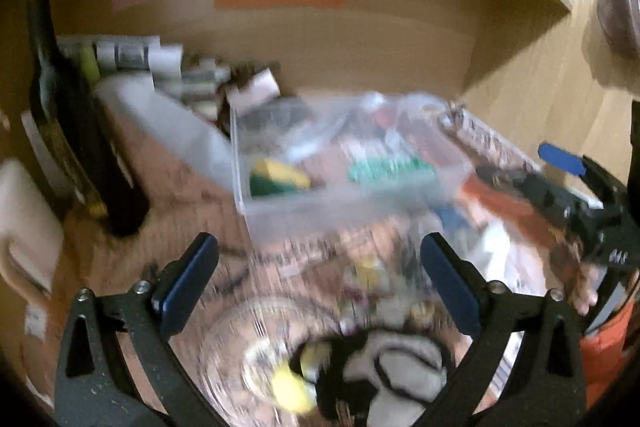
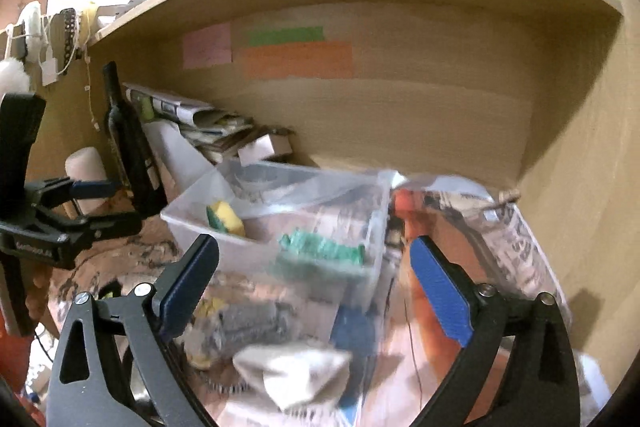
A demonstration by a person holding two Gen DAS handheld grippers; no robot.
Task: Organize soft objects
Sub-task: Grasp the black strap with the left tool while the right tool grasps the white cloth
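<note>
A clear plastic bin (image 1: 320, 203) (image 2: 256, 251) sits on the cluttered desk and holds a yellow-green sponge (image 1: 278, 177) (image 2: 225, 219) and a green scrubby item (image 1: 390, 171) (image 2: 324, 247). My left gripper (image 1: 320, 279) is open and empty above a glass bowl (image 1: 256, 359) and a white-and-black soft piece (image 1: 400, 371). My right gripper (image 2: 314, 291) is open and empty, with a whitish cloth (image 2: 292, 375) low between its fingers. The right gripper also shows in the left wrist view (image 1: 572, 179), the left one in the right wrist view (image 2: 80, 203). Both views are blurred.
A dark wine bottle (image 1: 80, 147) (image 2: 128, 147) stands at the left, next to stacked papers and boxes (image 1: 160, 63) (image 2: 208, 123). A wooden shelf back wall (image 2: 400, 107) carries coloured sticky notes. An orange item (image 2: 436, 291) and printed paper (image 2: 520, 247) lie at the right.
</note>
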